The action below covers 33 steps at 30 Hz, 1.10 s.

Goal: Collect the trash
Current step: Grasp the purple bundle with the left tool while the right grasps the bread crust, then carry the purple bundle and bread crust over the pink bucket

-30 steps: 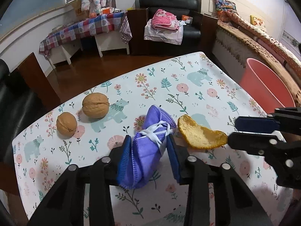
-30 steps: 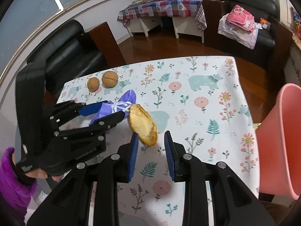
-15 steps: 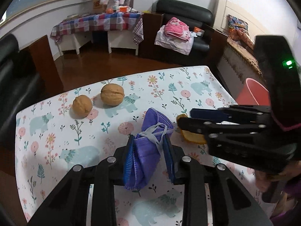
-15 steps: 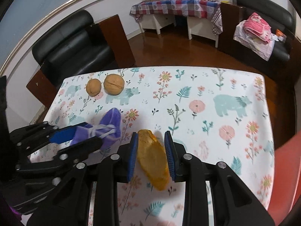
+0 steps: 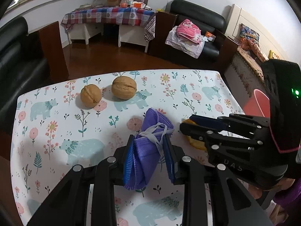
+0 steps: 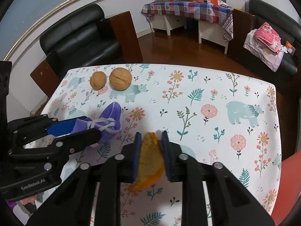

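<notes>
purple face mask [image 5: 144,154], bundled in its ear loops, sat clamped in the left gripper [image 5: 148,158]; the right gripper [image 6: 150,150] had just been closing, its pads now against the orange peel [image 6: 149,162]. both pieces were gripped at the floral tablecloth [image 6: 207,94], neither yet in the red bin [image 5: 258,104]. two walnuts [image 5: 124,87] remained behind.

both grippers: black linkage fingers with silver screw heads and blue ribbed pads. left gripper [image 6: 88,128] body lettered in white; right gripper [image 5: 185,125] housing shows a green light, pink trim. purple sleeve [image 5: 287,197] behind it.
</notes>
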### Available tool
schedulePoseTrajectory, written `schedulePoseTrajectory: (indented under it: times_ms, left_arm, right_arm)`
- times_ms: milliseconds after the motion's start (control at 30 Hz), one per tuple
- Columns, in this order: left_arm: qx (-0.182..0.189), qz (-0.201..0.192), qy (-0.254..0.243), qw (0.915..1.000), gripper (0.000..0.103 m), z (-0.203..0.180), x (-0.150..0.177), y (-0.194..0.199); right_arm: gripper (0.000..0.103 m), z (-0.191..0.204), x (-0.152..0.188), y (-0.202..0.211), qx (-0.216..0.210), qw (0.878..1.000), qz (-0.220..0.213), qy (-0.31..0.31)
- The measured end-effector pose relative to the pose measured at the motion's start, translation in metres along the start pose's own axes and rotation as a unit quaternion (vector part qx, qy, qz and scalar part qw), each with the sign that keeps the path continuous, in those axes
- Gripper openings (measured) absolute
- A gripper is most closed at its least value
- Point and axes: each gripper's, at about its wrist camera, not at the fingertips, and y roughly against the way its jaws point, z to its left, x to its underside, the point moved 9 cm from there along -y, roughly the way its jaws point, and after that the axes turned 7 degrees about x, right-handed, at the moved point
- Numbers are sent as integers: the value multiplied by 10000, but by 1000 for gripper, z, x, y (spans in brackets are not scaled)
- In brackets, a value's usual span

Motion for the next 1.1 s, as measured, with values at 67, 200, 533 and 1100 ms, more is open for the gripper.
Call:
schedulePoseTrajectory:
  times_ms: [67, 200, 533, 1100]
  left_arm:
    - [-2, -26, 31, 10000, 29, -1, 1, 2]
    - [32, -132, 155, 9998, 29, -3, 0, 10]
    - [166, -347, 187, 9991, 29, -25, -5, 31]
    - [550, -481, -397, 9965, 29, -127, -23, 35]
  right_arm:
    - [7, -1, 1, 4, 21, 10000, -58, -20]
    - [6, -3, 3, 16, 39, 9997, -194, -128]
    - [5, -15, 4, 64, 246, 9973, -618, -301]
    - [5, -86, 29, 131, 1241, 9839, -846, -964]
